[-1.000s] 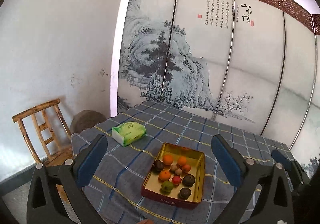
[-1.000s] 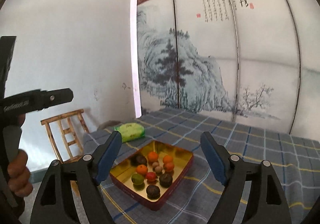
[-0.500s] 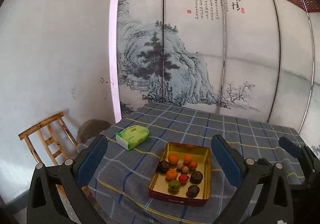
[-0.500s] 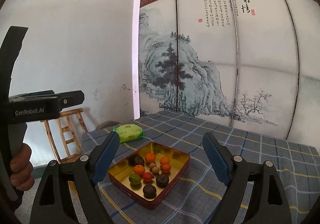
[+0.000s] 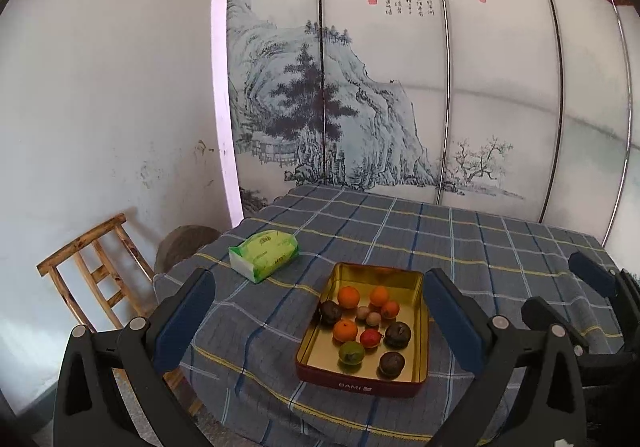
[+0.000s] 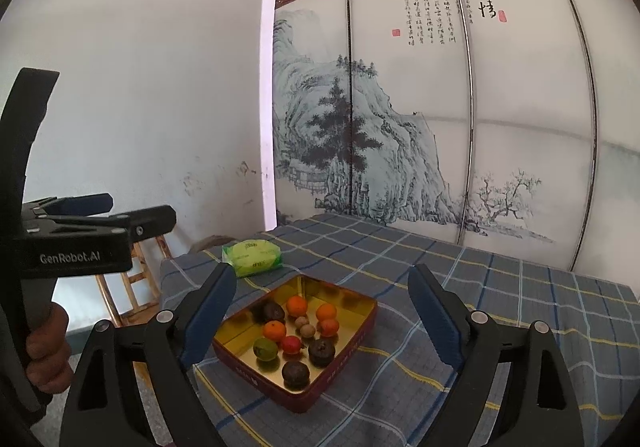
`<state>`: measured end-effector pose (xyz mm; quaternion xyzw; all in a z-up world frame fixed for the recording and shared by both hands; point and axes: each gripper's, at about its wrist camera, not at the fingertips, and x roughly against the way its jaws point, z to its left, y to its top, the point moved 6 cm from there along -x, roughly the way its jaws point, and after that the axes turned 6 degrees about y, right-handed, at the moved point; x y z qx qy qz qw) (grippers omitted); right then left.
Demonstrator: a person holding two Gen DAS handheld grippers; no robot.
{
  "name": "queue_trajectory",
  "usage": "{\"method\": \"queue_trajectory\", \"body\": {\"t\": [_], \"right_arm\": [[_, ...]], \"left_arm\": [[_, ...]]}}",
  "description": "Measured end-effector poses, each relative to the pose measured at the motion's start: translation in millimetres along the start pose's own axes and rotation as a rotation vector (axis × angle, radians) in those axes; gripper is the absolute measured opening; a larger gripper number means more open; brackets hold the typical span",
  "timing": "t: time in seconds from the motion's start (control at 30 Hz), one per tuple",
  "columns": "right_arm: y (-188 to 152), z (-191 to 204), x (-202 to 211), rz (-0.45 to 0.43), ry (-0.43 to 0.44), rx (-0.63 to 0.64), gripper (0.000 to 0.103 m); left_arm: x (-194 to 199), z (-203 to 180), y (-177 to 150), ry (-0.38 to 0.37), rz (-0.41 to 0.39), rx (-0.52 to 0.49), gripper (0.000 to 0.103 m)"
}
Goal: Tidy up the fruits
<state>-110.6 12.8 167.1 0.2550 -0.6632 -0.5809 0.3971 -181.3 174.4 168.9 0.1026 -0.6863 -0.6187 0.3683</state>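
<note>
Soft, even daylight fills both sharp fisheye views, with straight lines bowing at the dark vignetted corners.

The left gripper point(image 5: 316, 321) is held level with its two blue-padded fingers point(image 5: 182, 317) spread wide apart and nothing between them. The right gripper point(image 6: 322, 321) is posed the same way, its fingers point(image 6: 434, 321) parted wide and empty, pointing forward and slightly downward. In the right wrist view the left gripper appears off to the left of the right fingers, gripped from below by the person's left hand point(image 6: 46, 353), whose curled knuckles wrap the handle.
</note>
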Motion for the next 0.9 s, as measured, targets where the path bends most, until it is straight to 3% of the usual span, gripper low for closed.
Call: {"method": "queue_trajectory", "body": {"t": [0.3,0.4,0.47,0.63,0.9], "right_arm": [[-13.2,-15.4,-10.4,0.039,-0.010,-0.025,0.090],[-26.3,-35.1,-20.5,0.079,-0.028,-0.036,0.091],[-36.6,-53.1,-28.4,0.117,-0.051,-0.043,0.091],[-86.4,-138.6,-60.8,0.288,-0.170,-0.050,0.092],[-176.3,-299.7,-106.6,0.622,-0.381,-0.161,0.092]], "left_arm": [[-23.2,-8.5,-16.3,0.000,0.063,-0.027,0.103],[-39.9,-16.8,-25.6,-0.016,0.118,-0.052,0.103],[-50.2,-20.4,-33.2,0.015,0.145,-0.074,0.103],[-77.4,-34.5,-48.5,-0.022,0.210,-0.106,0.103],[-103.6,-42.9,-48.7,0.024,0.237,-0.126,0.103]]}}
